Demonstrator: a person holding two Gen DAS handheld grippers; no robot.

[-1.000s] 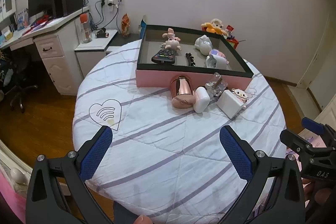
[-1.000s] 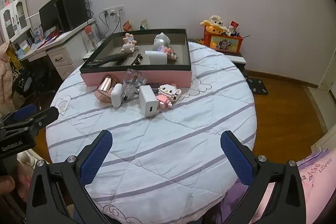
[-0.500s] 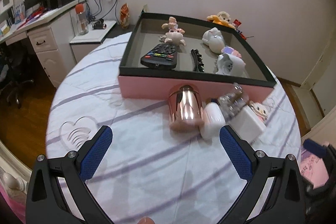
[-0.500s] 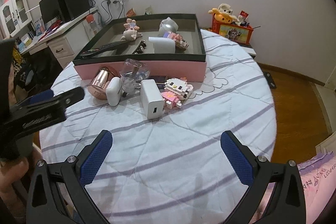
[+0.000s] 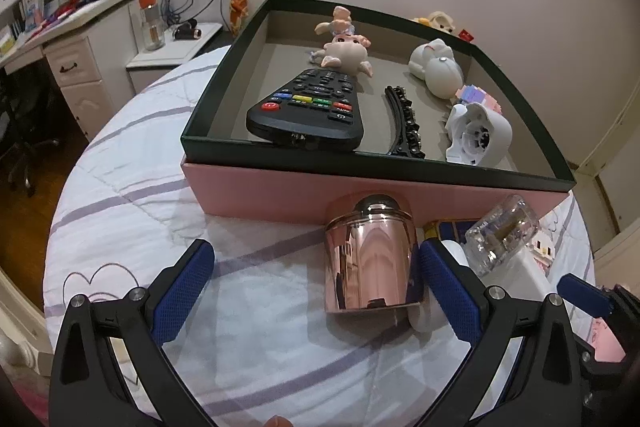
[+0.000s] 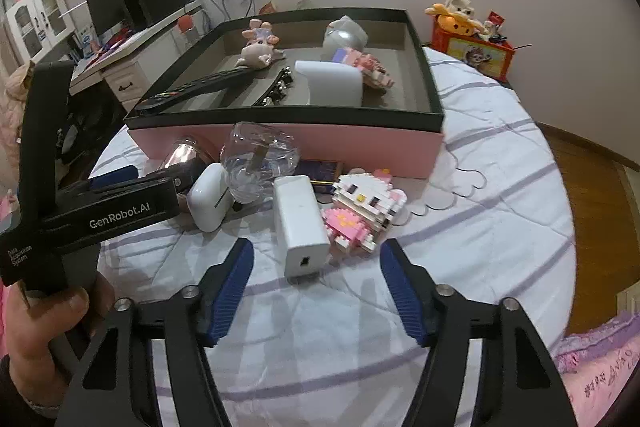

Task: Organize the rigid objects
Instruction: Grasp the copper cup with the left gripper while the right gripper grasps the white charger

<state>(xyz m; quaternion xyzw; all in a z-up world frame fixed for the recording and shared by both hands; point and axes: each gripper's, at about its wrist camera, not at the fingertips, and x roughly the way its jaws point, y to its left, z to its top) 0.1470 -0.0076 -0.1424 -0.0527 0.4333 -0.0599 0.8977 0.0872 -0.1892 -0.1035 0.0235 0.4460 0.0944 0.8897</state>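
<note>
A shiny rose-gold canister [image 5: 372, 259] lies on its side on the striped cloth in front of the pink box [image 5: 384, 183]. My left gripper [image 5: 316, 291] is open around it, its right pad close beside the canister and its left pad well off. My right gripper [image 6: 318, 291] has its jaws closing just short of a white charger block [image 6: 302, 227]; its pads do not touch the block. Beside the charger lie a pink-and-white brick cat figure [image 6: 360, 211], a white earbud case [image 6: 210, 199] and a clear glass bottle [image 6: 256, 159].
The box holds a black remote [image 5: 308, 107], a black hair clip [image 5: 404, 123], a pink figurine [image 5: 344, 51] and white toys [image 5: 436, 67]. A dark flat item [image 6: 320, 173] lies against the box wall. A hand holds the left tool's black body [image 6: 100, 215]. Desk and cabinets stand at left.
Both grippers have come forward and down toward the objects in front of the box. The left now straddles the canister. The right jaws have narrowed.
</note>
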